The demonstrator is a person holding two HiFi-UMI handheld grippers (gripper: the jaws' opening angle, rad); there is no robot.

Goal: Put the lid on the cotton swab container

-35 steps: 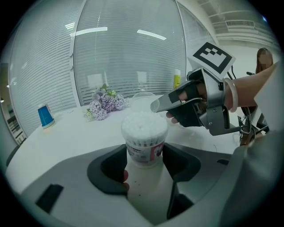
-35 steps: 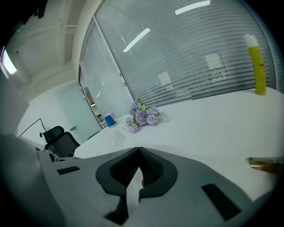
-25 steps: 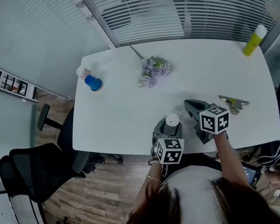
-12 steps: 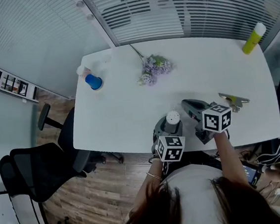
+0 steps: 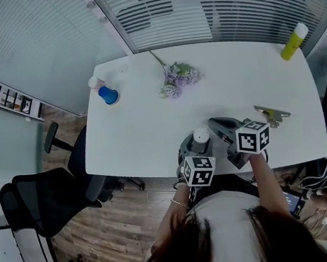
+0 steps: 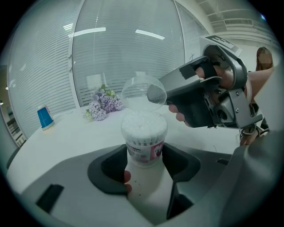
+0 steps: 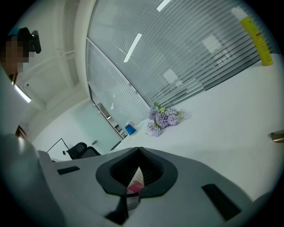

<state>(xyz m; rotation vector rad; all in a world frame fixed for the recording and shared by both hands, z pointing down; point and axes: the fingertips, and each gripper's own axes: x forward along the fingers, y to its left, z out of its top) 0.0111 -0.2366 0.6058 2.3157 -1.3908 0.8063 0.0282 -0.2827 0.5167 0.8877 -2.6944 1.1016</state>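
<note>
At the near edge of the worktop [image 5: 146, 129]: cotton swab container [image 5: 201, 137], upright, uncovered, packed to the top with white swabs.
Left gripper [image 5: 196, 148]: closed on the cotton swab container, dark fingers [image 6: 111, 168] pressed against either side of its lower part, below the pink-and-white label.
Right gripper [image 5: 212, 122]: just beside the container on its right, fingers [image 7: 116, 170] pinched shut on the rim of the lid; in the right gripper view, closed to a narrow slit with a strip of pink label showing through.
Lid [image 6: 143, 94]: clear, round, tilted, just above the swab heads and a little towards the far side; not seated on the container, and whether touching it cannot be told.
Purple flowers [image 5: 175, 79]: lying towards the far edge, about midway along it.
Blue cup [image 5: 109, 96]: near the far left corner, just beside a small white object.
Yellow bottle [image 5: 292, 43]: at the far right corner.
Metal clip [image 5: 272, 114]: towards the right edge, near the right gripper but apart from it.
Office chair [image 5: 48, 192]: on the wooden floor, off the worktop's left edge.
</note>
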